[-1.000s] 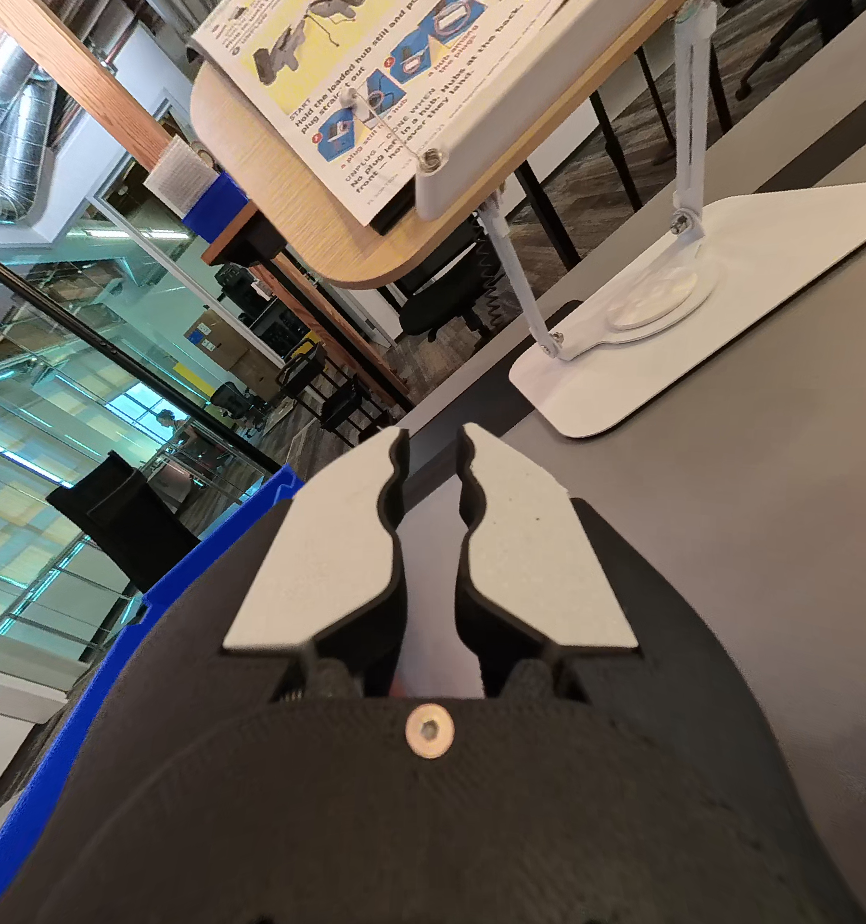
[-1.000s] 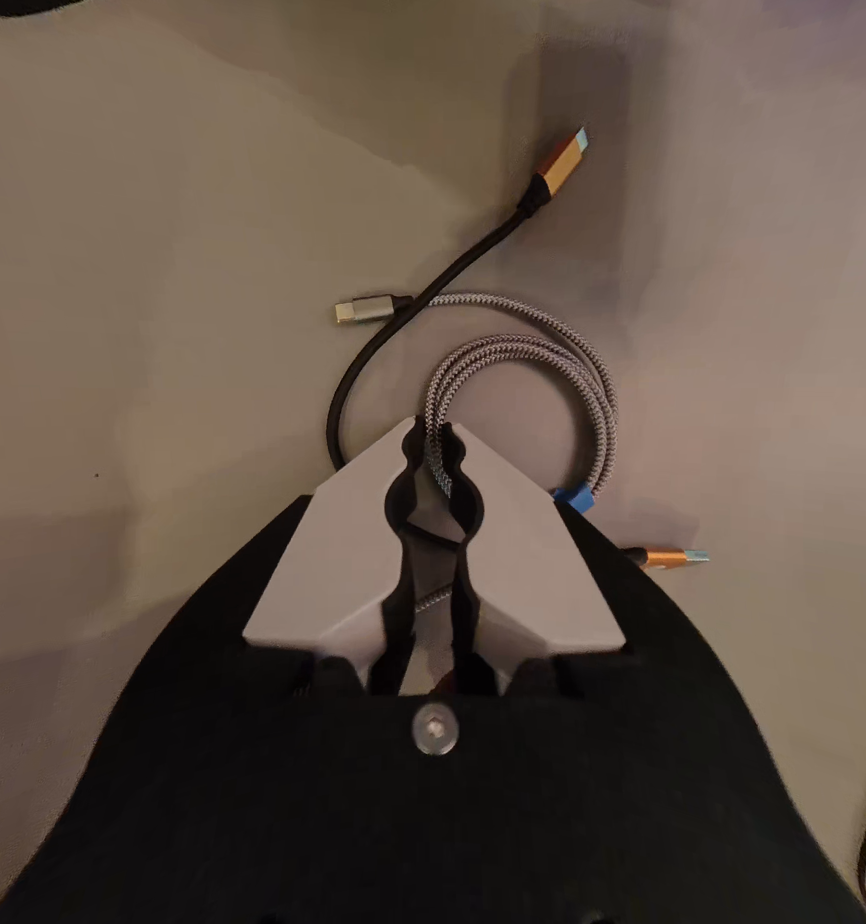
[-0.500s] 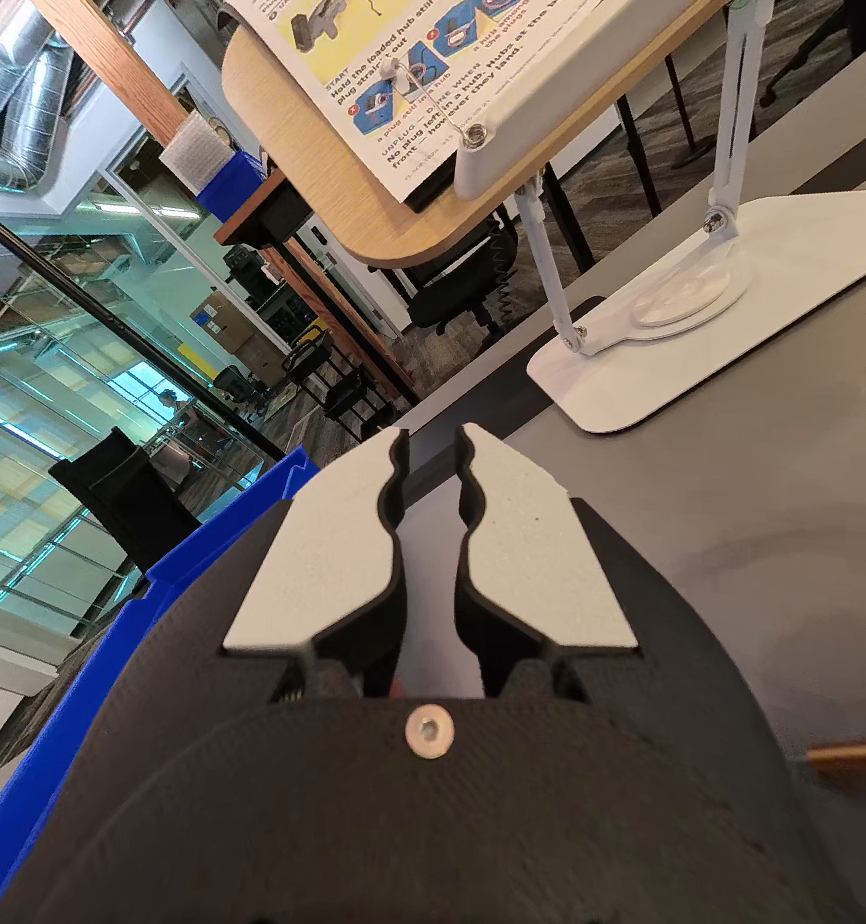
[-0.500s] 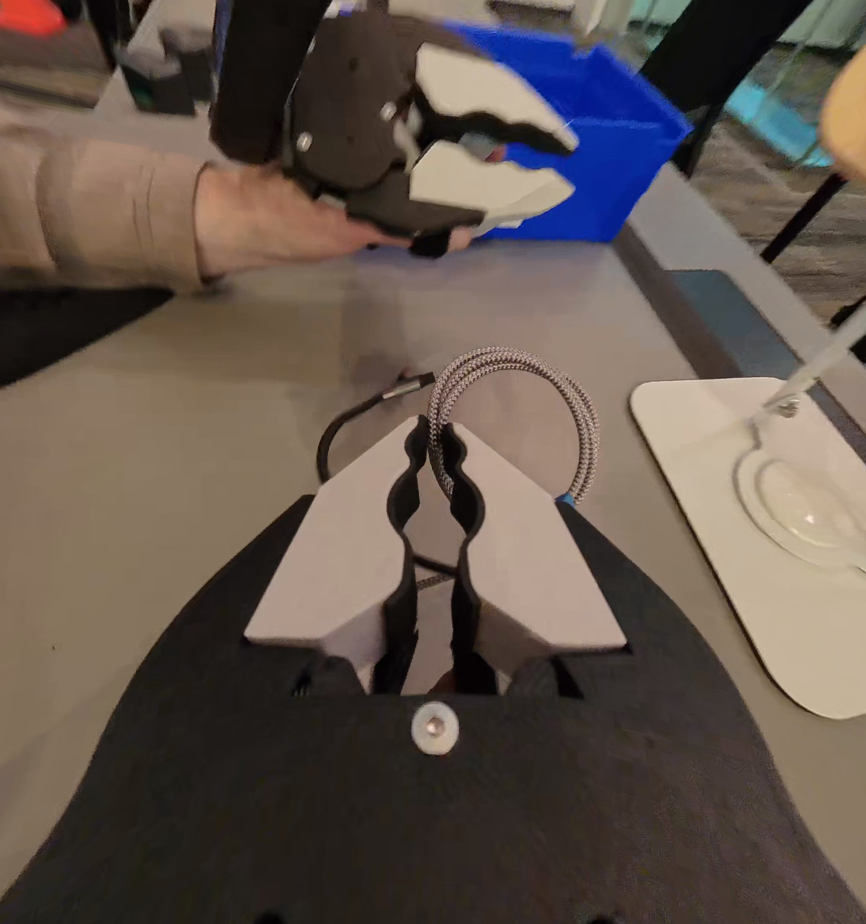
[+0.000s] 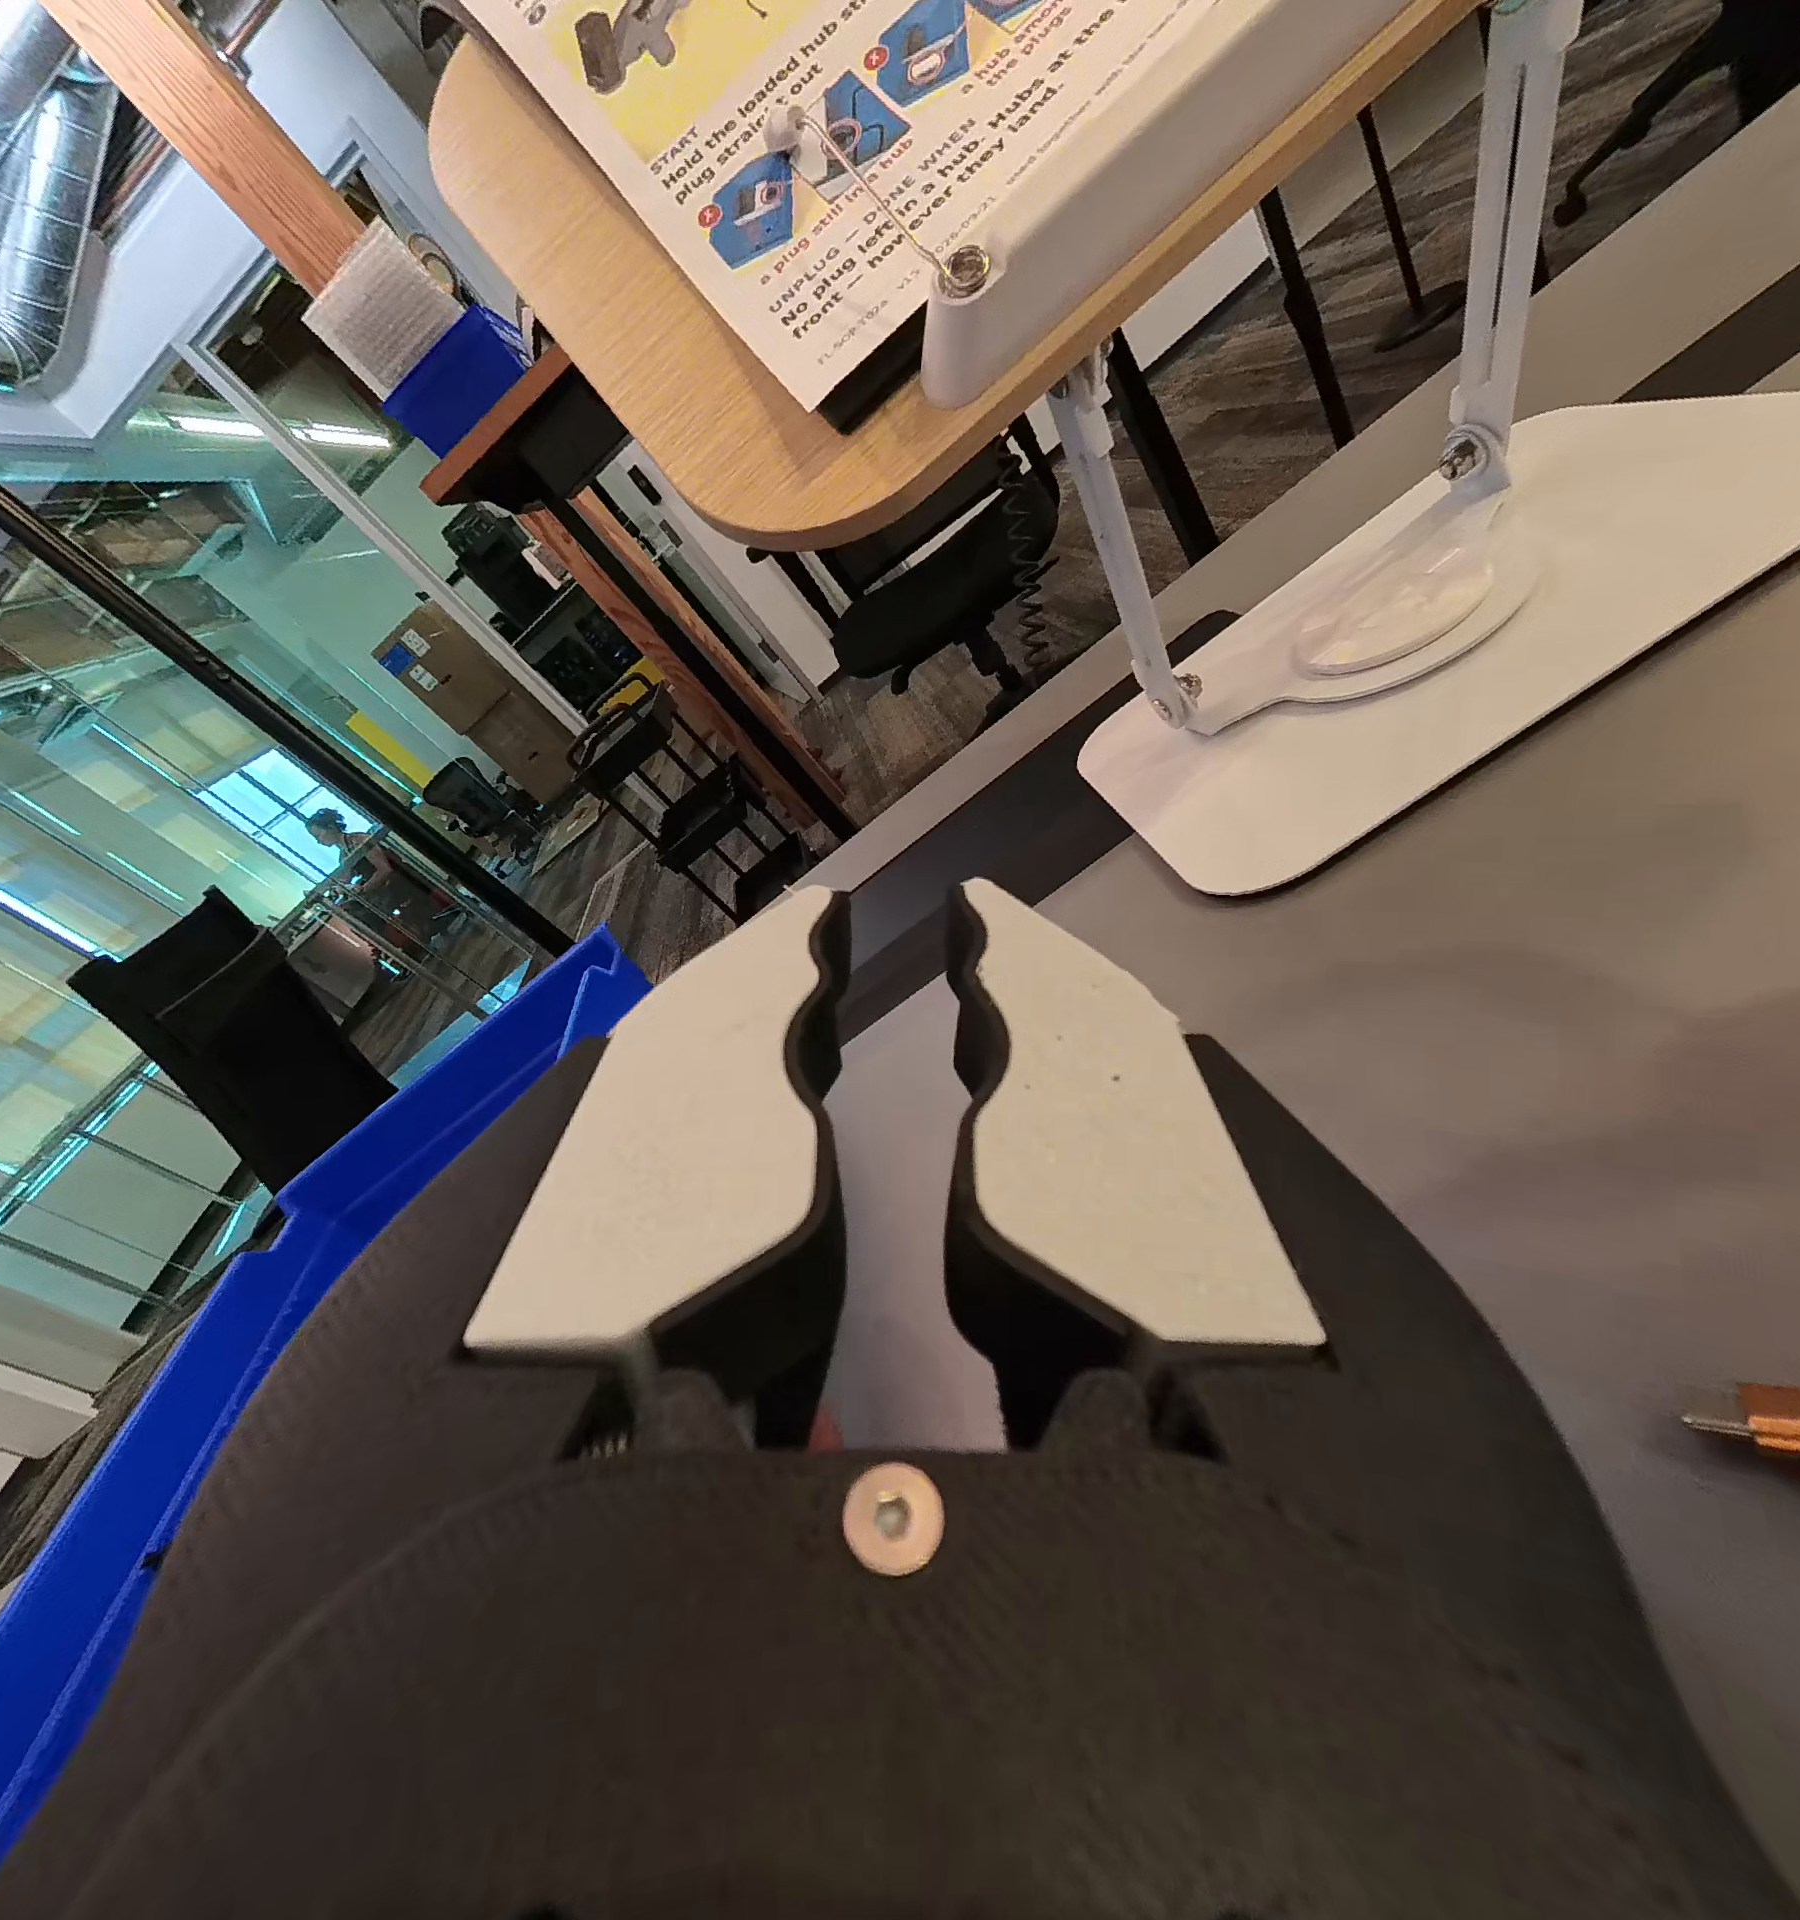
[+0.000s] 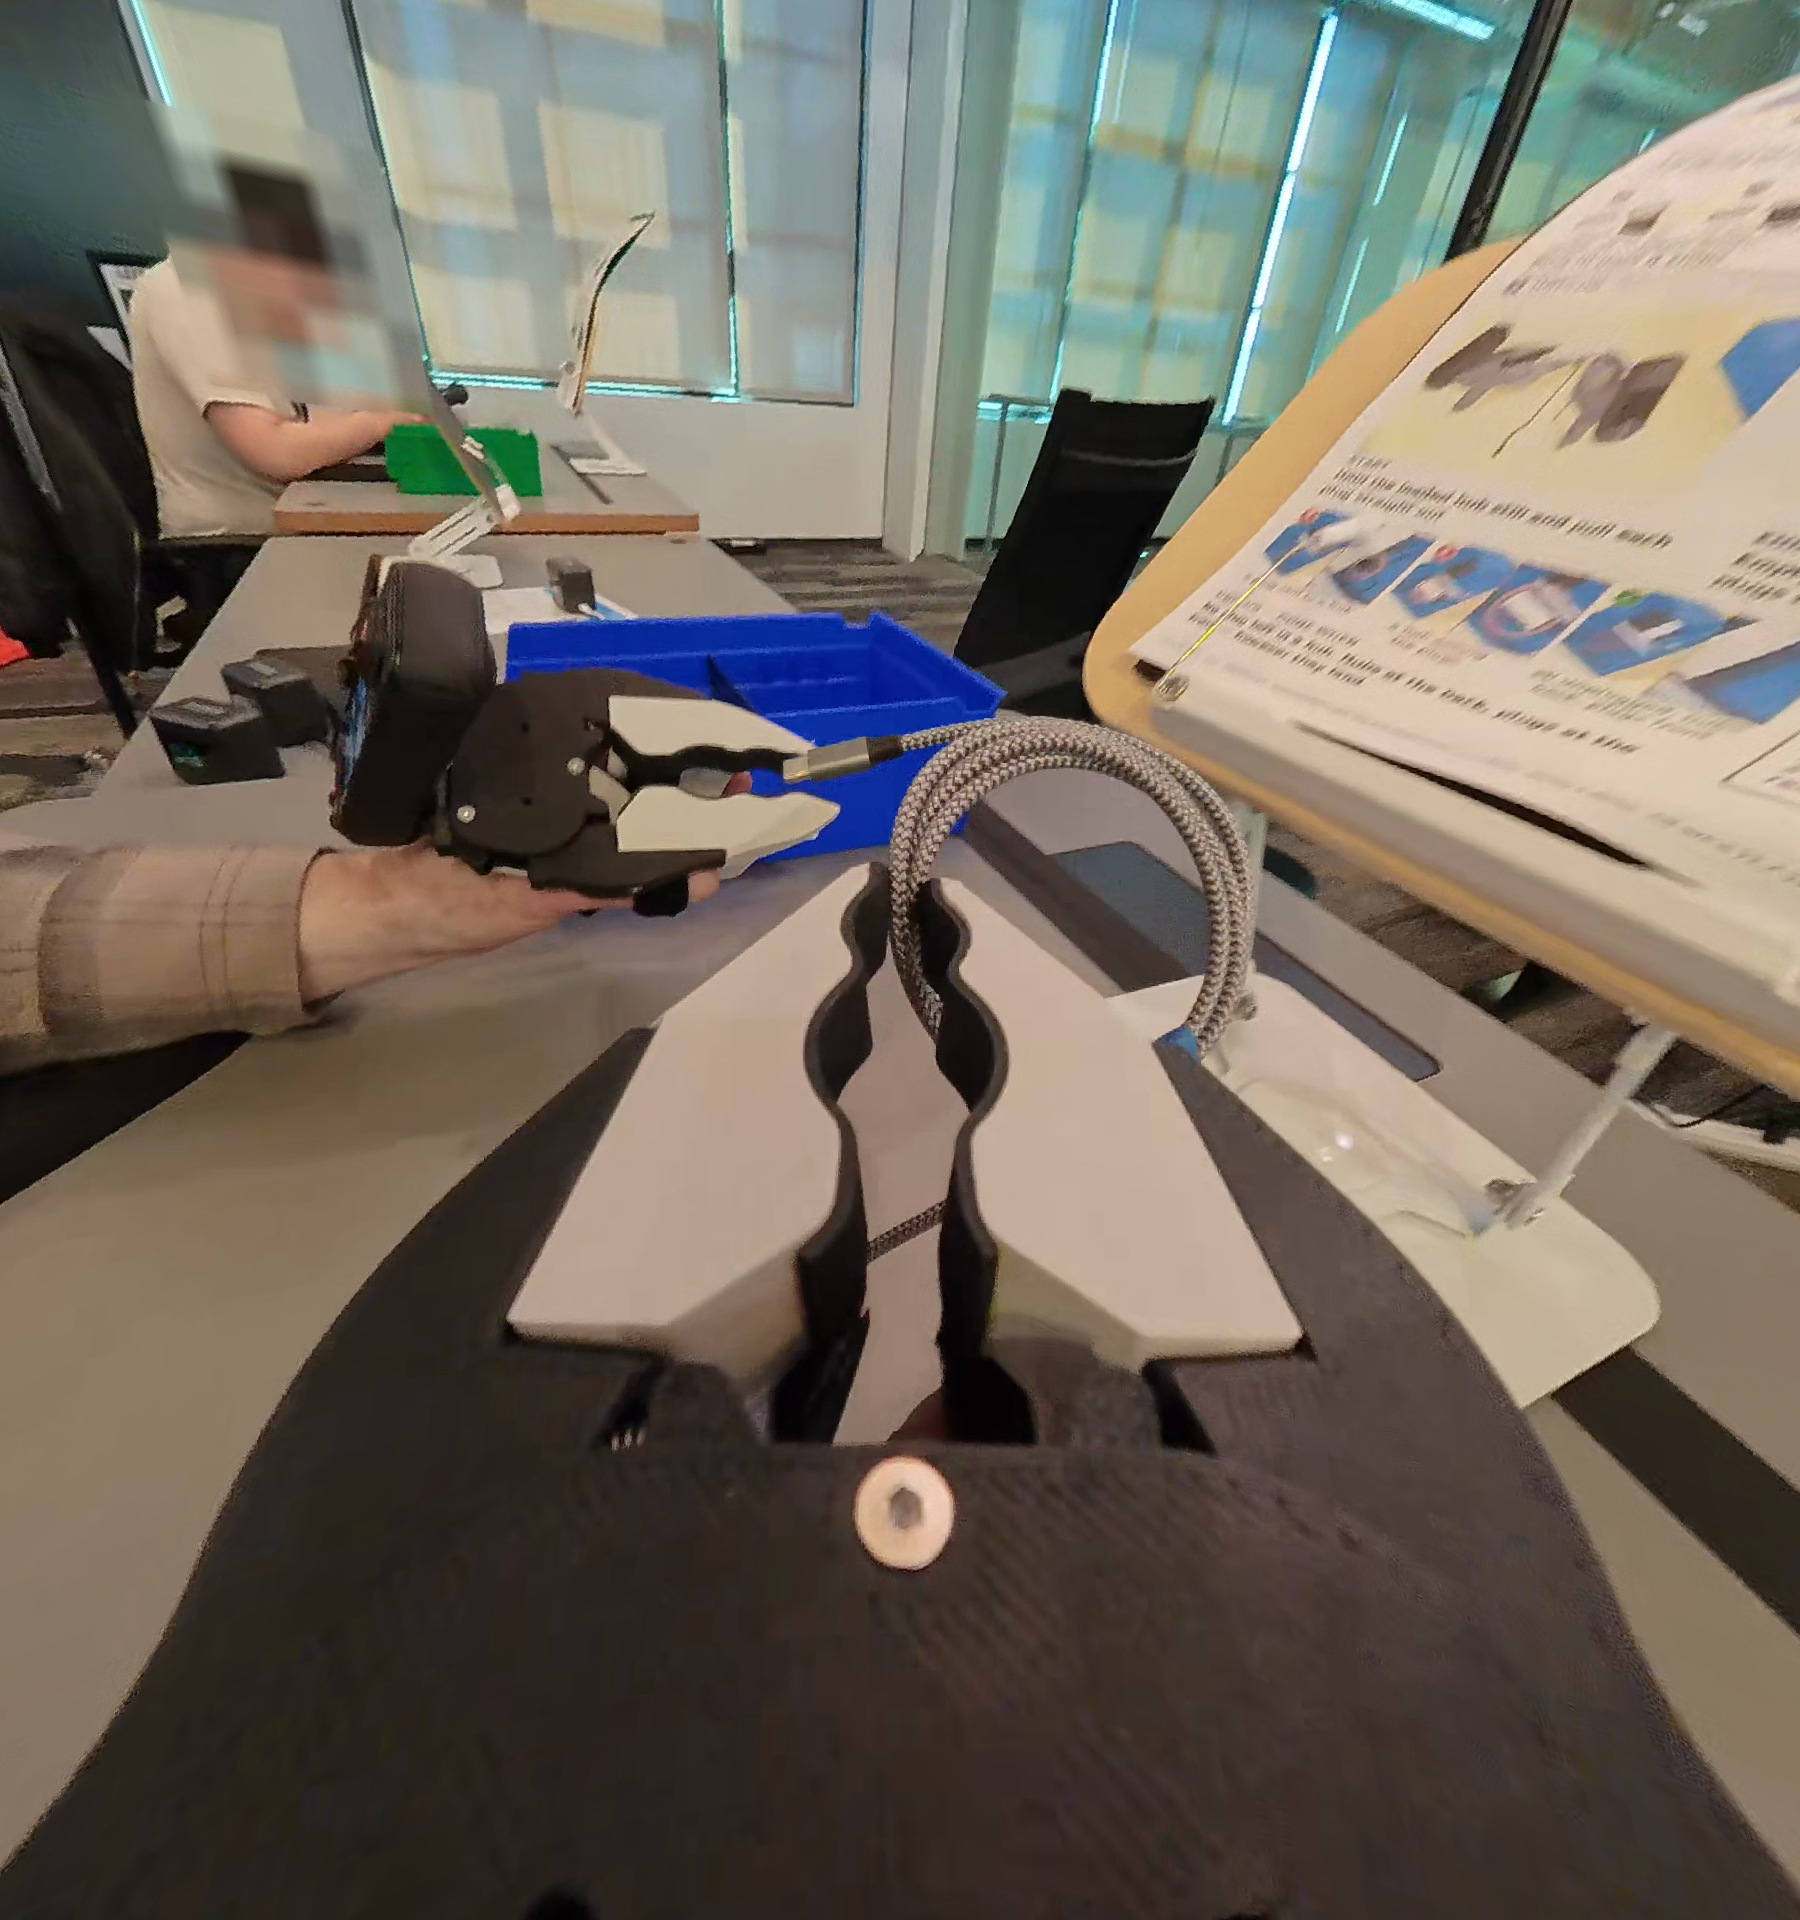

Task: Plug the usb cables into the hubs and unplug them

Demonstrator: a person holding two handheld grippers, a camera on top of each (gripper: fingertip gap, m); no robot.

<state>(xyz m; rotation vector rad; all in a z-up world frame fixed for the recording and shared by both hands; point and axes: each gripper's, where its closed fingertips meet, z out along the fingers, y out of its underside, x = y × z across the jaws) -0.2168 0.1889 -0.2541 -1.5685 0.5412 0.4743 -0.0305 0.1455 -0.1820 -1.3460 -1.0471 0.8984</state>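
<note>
Our right tool [image 6: 901,914] pinches the grey braided USB cable [image 6: 1135,790]; left tool [image 5: 896,935] sits parted, empty. We should regrip near the silver plug [image 6: 834,761] before aiming at a hub.

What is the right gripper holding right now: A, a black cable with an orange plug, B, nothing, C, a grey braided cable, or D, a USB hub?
C: in the right wrist view the right gripper is pinched on the grey braided cable, which arches up and ends in a silver plug near the open left gripper.
</note>
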